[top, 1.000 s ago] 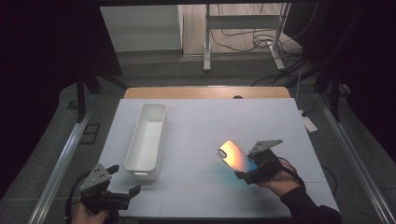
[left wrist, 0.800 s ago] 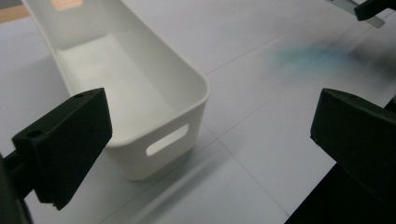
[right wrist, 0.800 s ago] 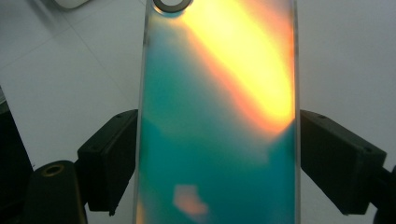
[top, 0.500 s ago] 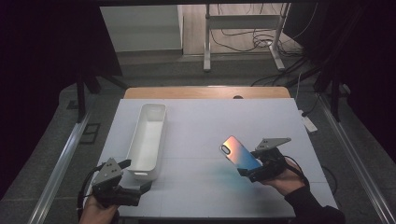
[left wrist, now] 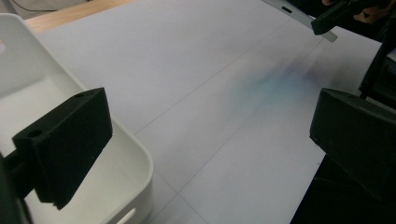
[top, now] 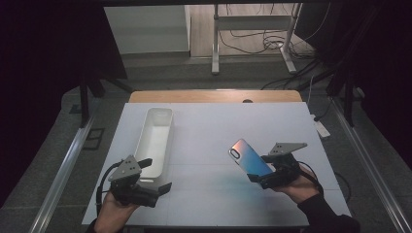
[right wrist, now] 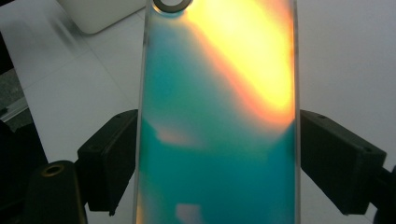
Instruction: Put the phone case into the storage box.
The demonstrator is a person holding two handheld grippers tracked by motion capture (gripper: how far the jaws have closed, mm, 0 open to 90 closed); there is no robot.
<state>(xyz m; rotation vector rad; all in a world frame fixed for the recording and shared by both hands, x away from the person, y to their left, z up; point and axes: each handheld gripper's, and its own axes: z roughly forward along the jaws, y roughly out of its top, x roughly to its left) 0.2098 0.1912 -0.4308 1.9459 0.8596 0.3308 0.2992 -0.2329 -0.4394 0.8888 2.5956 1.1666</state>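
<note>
An iridescent phone case (top: 247, 156) is held tilted above the white table (top: 214, 131), right of centre. My right gripper (top: 263, 170) is shut on its lower end. In the right gripper view the two black pads press on both long edges of the phone case (right wrist: 219, 88), whose camera ring is at the top; the right gripper (right wrist: 218, 156) grips it across its width. My left gripper (top: 157, 175) stands open at the near end of a long white bin (top: 156, 136). In the left gripper view one jaw of the left gripper (left wrist: 205, 140) hangs over the corner of the bin (left wrist: 32, 88), and nothing is between its jaws.
The bin lies lengthwise on the left half of the table with nothing visible inside. A wooden strip (top: 214, 95) edges the table's far side. Metal stand legs and cables (top: 252, 43) are on the floor beyond. The other gripper (left wrist: 334, 16) shows at the top right of the left gripper view.
My left gripper has moved right and forward from the table's near left corner to the bin's near end. The right gripper and the phone case have barely shifted.
</note>
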